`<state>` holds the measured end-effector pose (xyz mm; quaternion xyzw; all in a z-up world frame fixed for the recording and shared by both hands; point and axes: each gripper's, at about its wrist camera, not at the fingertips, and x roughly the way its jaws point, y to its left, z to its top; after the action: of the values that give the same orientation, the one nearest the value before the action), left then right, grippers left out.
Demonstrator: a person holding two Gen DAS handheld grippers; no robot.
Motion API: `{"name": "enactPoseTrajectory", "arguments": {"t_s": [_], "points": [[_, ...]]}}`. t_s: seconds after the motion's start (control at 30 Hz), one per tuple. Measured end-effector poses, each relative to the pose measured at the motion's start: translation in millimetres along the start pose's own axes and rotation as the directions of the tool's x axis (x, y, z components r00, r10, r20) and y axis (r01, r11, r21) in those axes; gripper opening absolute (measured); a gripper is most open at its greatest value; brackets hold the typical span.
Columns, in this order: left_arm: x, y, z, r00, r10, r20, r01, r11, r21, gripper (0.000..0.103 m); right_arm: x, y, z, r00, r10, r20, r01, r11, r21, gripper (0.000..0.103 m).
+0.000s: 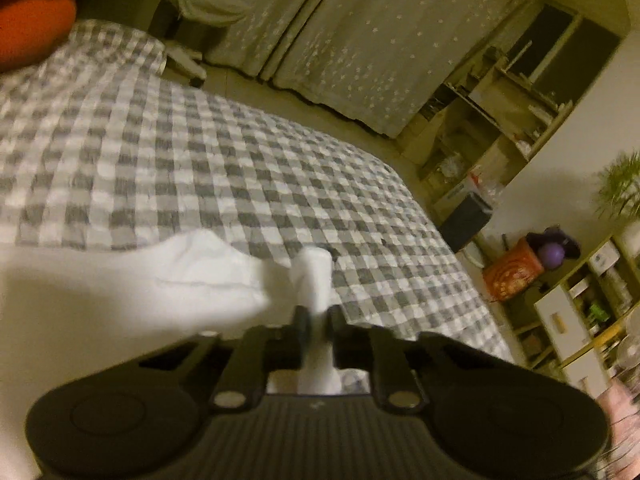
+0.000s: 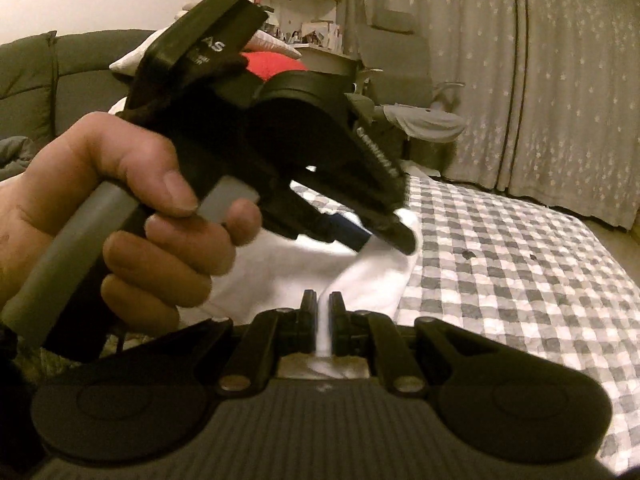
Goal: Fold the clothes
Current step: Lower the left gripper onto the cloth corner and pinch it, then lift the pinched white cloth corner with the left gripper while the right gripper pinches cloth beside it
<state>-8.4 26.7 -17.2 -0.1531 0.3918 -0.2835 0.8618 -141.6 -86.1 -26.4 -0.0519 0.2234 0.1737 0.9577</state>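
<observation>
A white garment (image 1: 132,292) is held above a grey-and-white checked bed cover (image 1: 208,168). My left gripper (image 1: 318,314) is shut on a bunched edge of the white garment, which stretches away to the left. My right gripper (image 2: 323,304) is shut on another edge of the same white garment (image 2: 304,272). In the right wrist view the left gripper (image 2: 394,226), held by a hand (image 2: 132,216), hangs just ahead and to the left, its tips pinching the cloth. The checked bed cover (image 2: 512,264) lies below and to the right.
An orange cushion (image 1: 28,24) lies at the head of the bed. Star-patterned curtains (image 1: 360,40) hang beyond the bed. Shelves (image 1: 500,112) and an orange box (image 1: 512,276) stand on the right. A grey chair (image 2: 404,92) and a dark sofa (image 2: 48,80) show in the right wrist view.
</observation>
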Motion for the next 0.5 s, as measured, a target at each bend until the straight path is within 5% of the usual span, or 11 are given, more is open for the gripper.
{"name": "enactPoseTrajectory", "arguments": {"t_s": [0.23, 0.4, 0.5], "points": [[5.3, -8.6, 5.4, 1.000, 0.027, 0.009, -0.027, 0.999, 0.043, 0.005, -1.2, 0.4, 1.0, 1.000, -0.010, -0.020, 0.010, 0.999, 0.035, 0.010], [6.0, -11.6, 5.7, 0.999, 0.044, 0.009, -0.044, 0.999, 0.023, 0.005, -6.7, 12.8, -5.4, 0.999, -0.033, -0.030, 0.033, 0.999, 0.010, 0.027], [6.8, -10.8, 5.3, 0.999, 0.051, 0.009, -0.051, 0.999, 0.009, 0.005, -7.2, 15.3, -6.5, 0.998, -0.046, -0.036, 0.046, 0.999, -0.001, 0.028]]}}
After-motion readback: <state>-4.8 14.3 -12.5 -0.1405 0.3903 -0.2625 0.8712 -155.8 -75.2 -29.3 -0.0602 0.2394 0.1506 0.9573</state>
